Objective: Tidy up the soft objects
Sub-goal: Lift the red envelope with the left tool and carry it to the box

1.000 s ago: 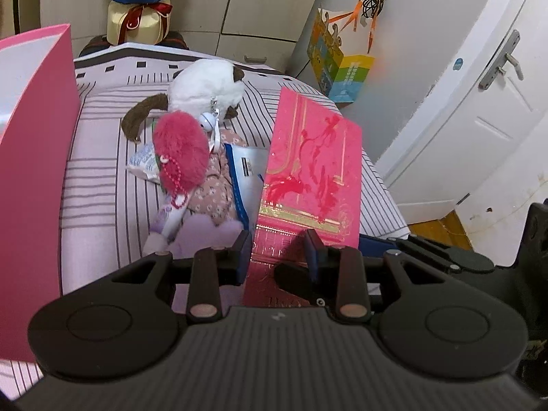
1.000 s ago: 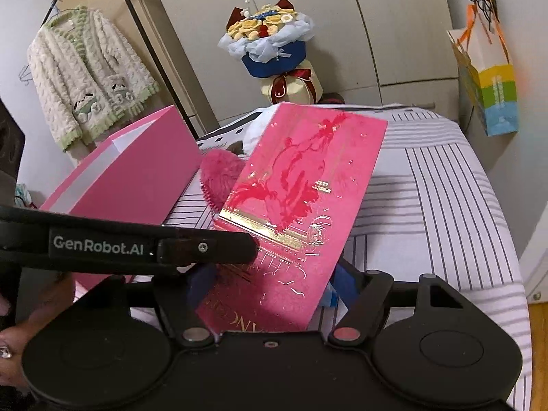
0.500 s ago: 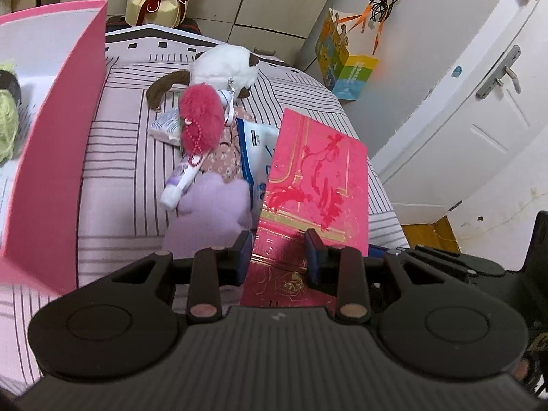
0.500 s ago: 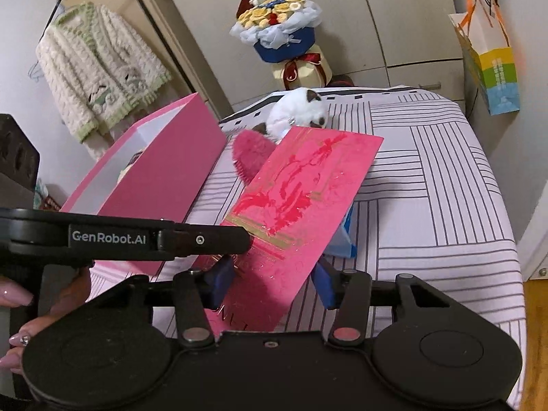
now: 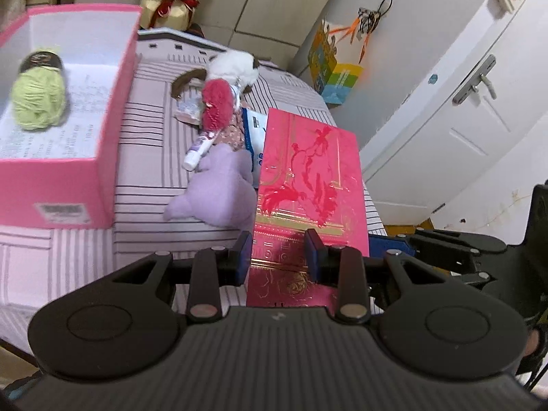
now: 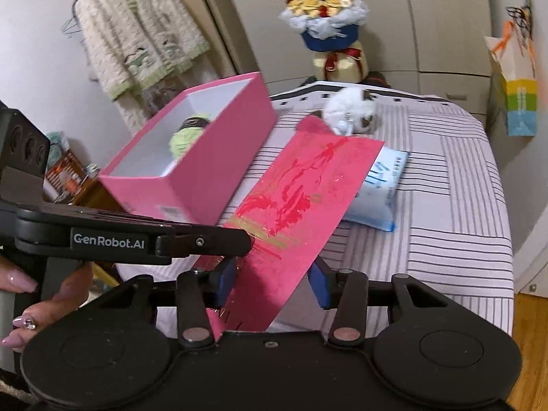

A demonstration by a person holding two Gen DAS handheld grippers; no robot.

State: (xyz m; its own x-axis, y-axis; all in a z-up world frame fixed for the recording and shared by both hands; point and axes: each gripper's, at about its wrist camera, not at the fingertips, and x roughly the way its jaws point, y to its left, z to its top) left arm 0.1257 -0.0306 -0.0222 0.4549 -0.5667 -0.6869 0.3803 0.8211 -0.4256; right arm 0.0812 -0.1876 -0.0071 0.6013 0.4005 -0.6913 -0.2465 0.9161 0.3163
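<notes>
A flat red envelope (image 5: 308, 178) with gold print is lifted over the striped bed. My left gripper (image 5: 278, 257) is shut on its near end. My right gripper (image 6: 272, 279) has its jaws closing on the same envelope (image 6: 301, 191), and both pads touch it. Left of it stands an open pink box (image 5: 68, 185) holding a green yarn ball (image 5: 39, 102). On the bed lie a purple plush (image 5: 219, 191), a pink fluffy pom (image 5: 217, 106), a white-and-brown plush (image 5: 233, 66) and a blue-white packet (image 6: 380, 188).
A small tube (image 5: 200, 149) lies by the pom. A white door (image 5: 445, 120) and a colourful paper bag (image 5: 337, 75) are to the right of the bed. A bouquet (image 6: 325, 20) and a hanging cardigan (image 6: 137, 44) are behind. A person's hand (image 6: 24, 308) holds the left gripper.
Both grippers rose and drew back with the envelope. The right jaws narrowed onto it. The box's inside and the yarn ball came into view.
</notes>
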